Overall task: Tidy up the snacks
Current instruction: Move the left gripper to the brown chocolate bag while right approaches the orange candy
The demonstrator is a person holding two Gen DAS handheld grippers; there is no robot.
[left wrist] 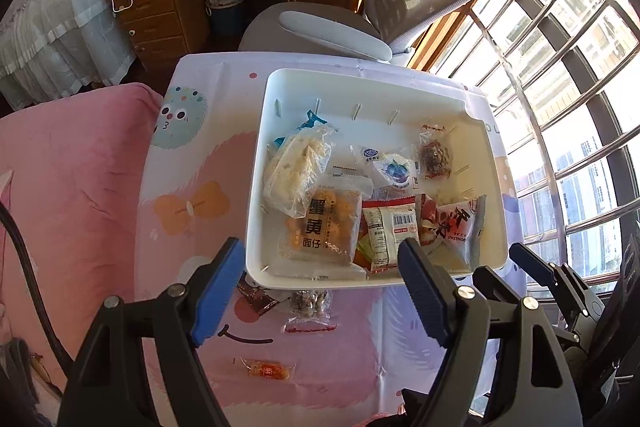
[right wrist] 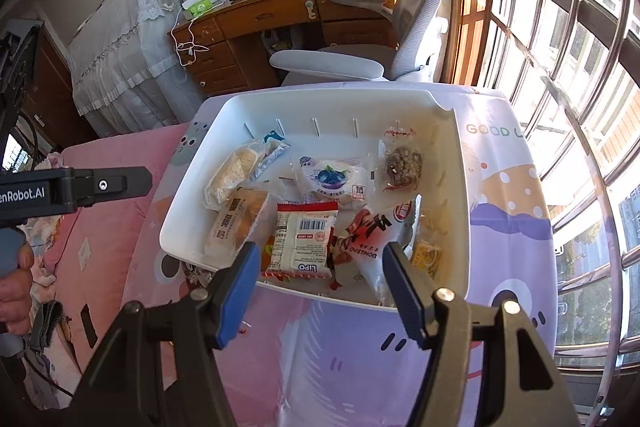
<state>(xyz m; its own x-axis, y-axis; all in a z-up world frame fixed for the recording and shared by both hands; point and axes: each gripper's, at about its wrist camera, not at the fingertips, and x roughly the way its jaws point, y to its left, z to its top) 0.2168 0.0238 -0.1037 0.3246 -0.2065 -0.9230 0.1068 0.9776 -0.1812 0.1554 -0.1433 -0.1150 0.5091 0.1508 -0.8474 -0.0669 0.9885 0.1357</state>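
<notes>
Tongs first: left gripper (left wrist: pixel 322 281) stands with jaws apart, nothing between the pads, hovering over the near rim of the white bin (left wrist: pixel 372 77). Right gripper (right wrist: pixel 318 285) likewise apart and empty, poised over the same near rim from the window side.

Already in the bin: clear bag of pale crackers (left wrist: pixel 296 171), orange-printed noodle pack (left wrist: pixel 324 227), red-edged pack with barcode (right wrist: pixel 306 241), blueberry-printed pouch (right wrist: pixel 332 177), dark round cake in clear wrap (right wrist: pixel 402 163), white and red pouch (right wrist: pixel 374 231).

Left on the patterned tablecloth (left wrist: pixel 192 163), just in front of the bin's near wall: dark brown wrapped piece (left wrist: pixel 258 297), clear packet with a nut-like bar (left wrist: pixel 308 307), and, nearer the camera, small orange candy (left wrist: pixel 268 371).

Handling, judged: all three look light and slight. Film wrappers are probably slick and crinkly, apt to slide on the cloth under a side push. The bar likely crumbles if pinched hard; best taken across its short width at mid-body, not by the crimped end seal. The candy is small and flat; come straight down with the jaws straddling its short axis. The cloth may bunch, so close gently.
</notes>
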